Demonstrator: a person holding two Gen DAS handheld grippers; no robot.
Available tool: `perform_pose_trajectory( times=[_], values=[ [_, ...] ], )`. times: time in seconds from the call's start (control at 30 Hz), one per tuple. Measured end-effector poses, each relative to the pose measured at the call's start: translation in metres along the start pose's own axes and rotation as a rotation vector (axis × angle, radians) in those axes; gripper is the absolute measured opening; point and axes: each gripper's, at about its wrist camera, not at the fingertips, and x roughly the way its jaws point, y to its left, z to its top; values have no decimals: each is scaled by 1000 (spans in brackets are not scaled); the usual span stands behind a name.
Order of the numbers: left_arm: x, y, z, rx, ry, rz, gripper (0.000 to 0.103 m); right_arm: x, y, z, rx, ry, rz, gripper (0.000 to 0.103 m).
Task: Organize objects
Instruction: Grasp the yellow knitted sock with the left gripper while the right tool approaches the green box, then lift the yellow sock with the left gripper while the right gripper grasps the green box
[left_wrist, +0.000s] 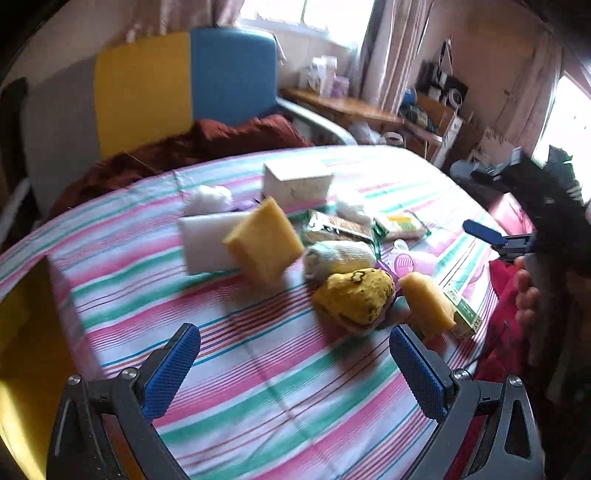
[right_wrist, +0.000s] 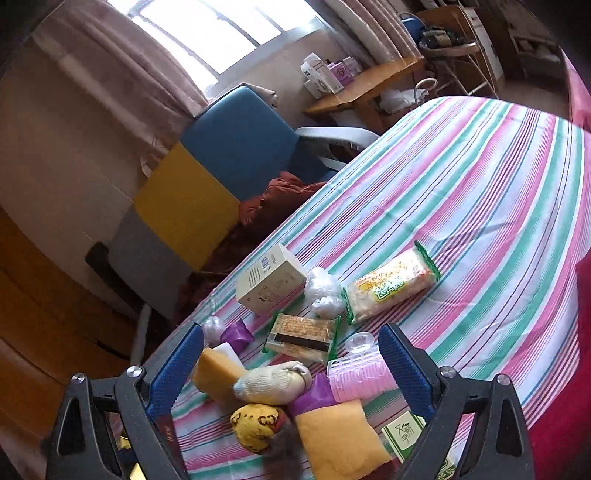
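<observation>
Right wrist view: right tool (right_wrist: 291, 373) spread wide, nothing held, hanging over the near end of a clutter pile on the striped bed sheet (right_wrist: 480, 192). Directly between and just beyond its fingers lie a cream knit glove roll (right_wrist: 273, 382), a yellow plush ball (right_wrist: 255, 426), an orange sponge (right_wrist: 341, 435) and a pink hair roller (right_wrist: 360, 376). The glove roll looks the likeliest pick, judging by where it sits; its long axis runs left-right across the gap, so the fingers would close on its ends unless the wrist turns. Farther off: brown snack pack (right_wrist: 303, 336), green-edged cracker pack (right_wrist: 391, 284), white box (right_wrist: 271, 282), clear plastic wads (right_wrist: 323, 291).

Left wrist view: left tool (left_wrist: 295, 369) also wide open and empty, over bare sheet, pile lying far and to the right of it. Nearest to it are the plush ball (left_wrist: 354, 295) and a small sponge (left_wrist: 428, 302); a bigger yellow sponge (left_wrist: 264, 245) stands tilted farther back against a white foam block (left_wrist: 207, 243). The right tool (left_wrist: 487, 234) shows at the right edge with a hand (left_wrist: 526, 291) gripping its handle.

Right tool is the nearer one to the pile; left would need to travel forward and rightward. No sorting container can be made out, so the destination cannot be told. Sorting appears barely begun, with items heaped and touching.
</observation>
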Motion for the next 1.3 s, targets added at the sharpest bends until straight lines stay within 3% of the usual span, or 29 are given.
perform_pose_trajectory(
  times=[0.1, 0.33, 0.43, 0.47, 0.5, 0.57, 0.67, 0.8, 1.03, 1.27, 1.3],
  values=[
    [20, -9, 11, -19, 21, -33, 103, -2, -2, 0, 16, -9, 24, 97],
    [63, -36, 23, 41, 67, -45, 102, 2, -5, 3, 30, 10, 39, 97],
    [76, -37, 24, 23, 85, -68, 95, 3, -7, 4, 41, 21, 36, 97],
    [83, -36, 24, 15, 103, -88, 86, 4, -8, 4, 45, 26, 34, 97],
    [87, -35, 25, 7, 118, -107, 69, 5, -9, 4, 50, 32, 30, 97],
    [95, -29, 21, -45, 155, -189, 50, 7, -11, 4, 57, 43, 22, 97],
    [86, -21, 14, -72, 124, -217, 43, 11, -12, 5, 65, 64, -1, 97],
    [65, -10, 1, -78, 99, -196, 41, 23, -13, 4, 65, 129, -69, 97],
    [30, 16, -23, -137, 81, -180, 42, 61, -10, -4, 3, 312, -335, 97],
    [-8, 32, -38, -170, 19, -196, 42, 84, -9, -16, -53, 406, -448, 92],
    [-15, 35, -38, -176, 8, -199, 42, 86, -9, -16, -55, 413, -456, 87]
  ],
)
